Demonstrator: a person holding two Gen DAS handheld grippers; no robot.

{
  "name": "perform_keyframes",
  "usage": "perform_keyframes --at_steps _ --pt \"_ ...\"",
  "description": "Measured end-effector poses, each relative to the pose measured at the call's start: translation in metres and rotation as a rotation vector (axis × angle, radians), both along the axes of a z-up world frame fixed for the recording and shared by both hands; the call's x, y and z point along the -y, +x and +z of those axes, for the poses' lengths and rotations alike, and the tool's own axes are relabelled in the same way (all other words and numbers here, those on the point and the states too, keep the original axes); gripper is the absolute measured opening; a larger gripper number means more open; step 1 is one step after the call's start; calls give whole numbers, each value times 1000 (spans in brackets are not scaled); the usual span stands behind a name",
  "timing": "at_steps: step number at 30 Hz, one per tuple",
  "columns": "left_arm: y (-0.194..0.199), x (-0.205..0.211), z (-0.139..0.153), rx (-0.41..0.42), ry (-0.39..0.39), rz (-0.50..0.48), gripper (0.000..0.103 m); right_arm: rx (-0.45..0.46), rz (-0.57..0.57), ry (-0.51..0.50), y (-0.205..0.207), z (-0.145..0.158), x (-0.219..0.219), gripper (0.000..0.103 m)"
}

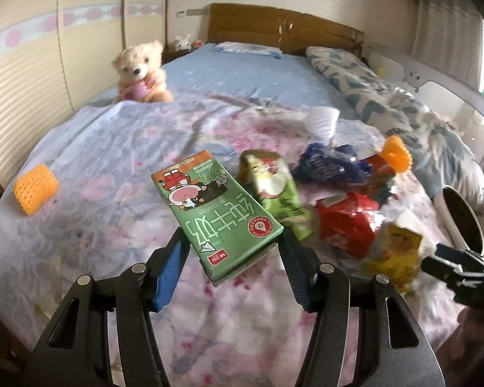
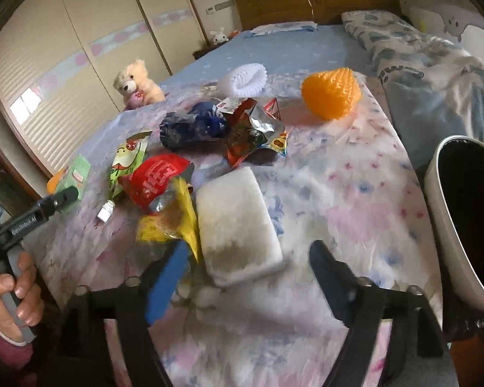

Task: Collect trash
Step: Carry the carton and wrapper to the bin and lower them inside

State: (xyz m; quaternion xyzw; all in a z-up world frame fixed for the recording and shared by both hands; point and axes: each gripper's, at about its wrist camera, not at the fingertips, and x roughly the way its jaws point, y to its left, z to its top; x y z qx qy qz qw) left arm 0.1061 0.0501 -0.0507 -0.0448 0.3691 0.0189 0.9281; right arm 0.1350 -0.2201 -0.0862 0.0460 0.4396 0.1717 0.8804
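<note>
My left gripper is shut on a green milk carton, held tilted just above the flowered bedspread. In the right wrist view the same carton shows at the far left. My right gripper stands open around the near end of a white foam block, with a gap on its right side. Beside the block lie a yellow wrapper, a red wrapper, a green snack bag, a blue wrapper and a foil wrapper.
A white bin with a dark inside stands at the bed's right edge. Orange foam nets and a white foam net lie on the bed. A teddy bear sits at the left. A folded quilt runs along the right.
</note>
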Motion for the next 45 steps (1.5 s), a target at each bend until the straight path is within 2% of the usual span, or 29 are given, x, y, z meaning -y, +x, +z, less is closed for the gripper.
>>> perform_keyframes --at_steps 4,7,11,12,14,18,21,22,25,28,31,38,45 --pt "-3 8 10 23 -2 -28 57 1 -2 3 -11 1 5 81" --pt "-5 13 12 29 -7 -40 57 39 -29 22 -20 7 12 81" --pt "-7 16 9 23 -6 -48 57 87 -20 94 -31 21 11 80" --pt "-8 17 8 21 -5 -50 57 85 -5 115 -32 22 6 79" --pt "-10 17 7 18 -1 -56 57 65 25 151 -33 20 -5 69" --pt "-16 17 4 14 14 -70 57 17 71 149 -29 6 -34 65" --pt "-20 17 2 8 18 -84 57 6 65 121 -24 -5 -50 62" --pt "-22 18 1 7 20 -89 57 5 58 108 -22 -7 -53 57" --pt "-26 19 -2 1 19 -102 57 -7 43 94 -13 -13 -56 25" --pt "-29 23 -2 2 15 -124 57 6 29 115 -13 -10 -52 15" --pt "-31 31 1 10 13 -156 57 37 26 131 -19 0 -47 11" --pt "-34 67 9 27 11 -264 57 100 -23 167 -34 27 -17 11" --pt "-37 118 14 40 31 -402 57 114 -120 170 -43 34 26 11"
